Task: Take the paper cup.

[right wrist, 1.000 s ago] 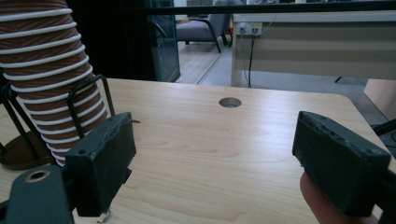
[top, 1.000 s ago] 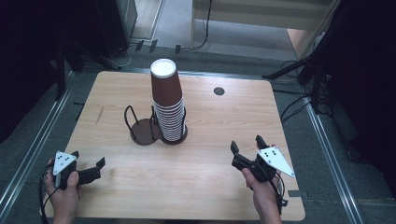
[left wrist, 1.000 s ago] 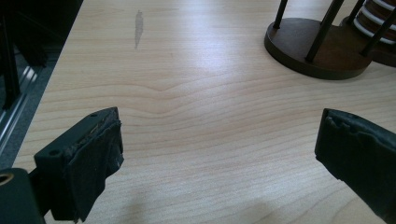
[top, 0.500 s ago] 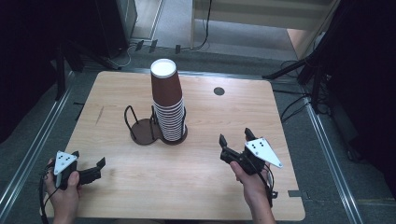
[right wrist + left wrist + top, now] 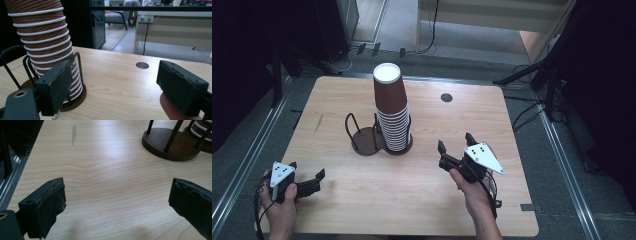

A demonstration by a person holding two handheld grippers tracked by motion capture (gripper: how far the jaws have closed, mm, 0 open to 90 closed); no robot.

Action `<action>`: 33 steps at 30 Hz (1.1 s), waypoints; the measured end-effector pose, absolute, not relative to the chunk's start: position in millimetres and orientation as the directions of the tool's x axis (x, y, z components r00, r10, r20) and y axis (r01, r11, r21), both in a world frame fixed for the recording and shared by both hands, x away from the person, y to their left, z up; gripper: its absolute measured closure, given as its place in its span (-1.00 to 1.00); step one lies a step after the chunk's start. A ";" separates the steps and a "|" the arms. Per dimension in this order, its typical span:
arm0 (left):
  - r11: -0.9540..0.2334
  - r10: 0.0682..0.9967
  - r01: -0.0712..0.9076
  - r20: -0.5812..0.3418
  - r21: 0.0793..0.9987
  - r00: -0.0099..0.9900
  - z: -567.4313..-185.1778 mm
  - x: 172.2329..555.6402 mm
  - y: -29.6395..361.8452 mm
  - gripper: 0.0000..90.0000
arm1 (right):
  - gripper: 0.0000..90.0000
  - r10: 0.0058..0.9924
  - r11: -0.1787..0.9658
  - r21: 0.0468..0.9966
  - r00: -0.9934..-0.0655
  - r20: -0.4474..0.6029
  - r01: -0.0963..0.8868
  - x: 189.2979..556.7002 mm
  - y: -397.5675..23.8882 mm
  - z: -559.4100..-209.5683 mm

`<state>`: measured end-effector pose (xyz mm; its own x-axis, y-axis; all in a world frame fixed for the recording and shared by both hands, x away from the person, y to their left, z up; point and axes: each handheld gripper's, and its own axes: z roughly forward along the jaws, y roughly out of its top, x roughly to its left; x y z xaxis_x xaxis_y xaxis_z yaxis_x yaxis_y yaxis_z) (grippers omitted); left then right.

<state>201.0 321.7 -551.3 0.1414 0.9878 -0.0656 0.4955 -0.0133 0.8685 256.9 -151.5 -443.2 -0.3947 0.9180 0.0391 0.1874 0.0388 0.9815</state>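
A tall stack of brown paper cups with white rims (image 5: 391, 107) stands upside down in the right ring of a dark wire cup holder (image 5: 367, 137) at the table's middle. The holder's left ring holds nothing. My right gripper (image 5: 455, 141) hovers to the right of the stack and points toward it, open with nothing between its pads. In the right gripper view the cup stack (image 5: 47, 42) rises just behind the left jaw of the right gripper (image 5: 113, 66). My left gripper (image 5: 307, 170) rests near the front left corner, open, over bare wood (image 5: 117, 185), with the holder base (image 5: 170, 147) far ahead.
The wooden table (image 5: 462, 115) has a round cable hole (image 5: 446, 97) at the back right and a small dark mark (image 5: 318, 122) at the left. Dark stands, cables and metal floor rails surround the table. A fingertip (image 5: 170, 107) shows under the right jaw.
My right gripper has moved left and forward toward the cup stack, rising slightly. The left gripper and the cups have stayed where they were.
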 end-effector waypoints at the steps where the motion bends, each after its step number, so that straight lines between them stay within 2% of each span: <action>1: -0.013 0.988 0.496 -0.066 0.868 0.141 -551.3 201.1 321.7 -0.97 | -0.71 0.916 0.039 0.983 -0.400 0.038 0.182 257.5 -147.9 -440.8; 11: -0.016 0.988 0.499 -0.063 0.866 0.142 -551.2 201.4 321.6 -0.97 | -0.71 0.892 0.047 0.983 -0.451 0.039 0.178 263.2 -126.6 -432.2; 27: -0.027 0.988 0.501 -0.055 0.865 0.148 -551.3 202.0 320.7 -0.97 | -0.71 0.882 0.052 0.983 -0.470 0.038 0.177 269.1 -96.9 -429.0; 33: -0.029 0.987 0.502 -0.053 0.864 0.149 -551.3 202.4 320.2 -0.97 | -0.84 0.878 0.050 0.983 -0.477 0.040 0.174 272.5 -82.1 -424.8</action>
<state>202.4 320.2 -551.3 0.1488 0.9874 -0.0531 0.5020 -0.0291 0.8644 272.5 -82.1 -424.8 -0.4771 0.8780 0.0396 0.1738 0.0501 0.9835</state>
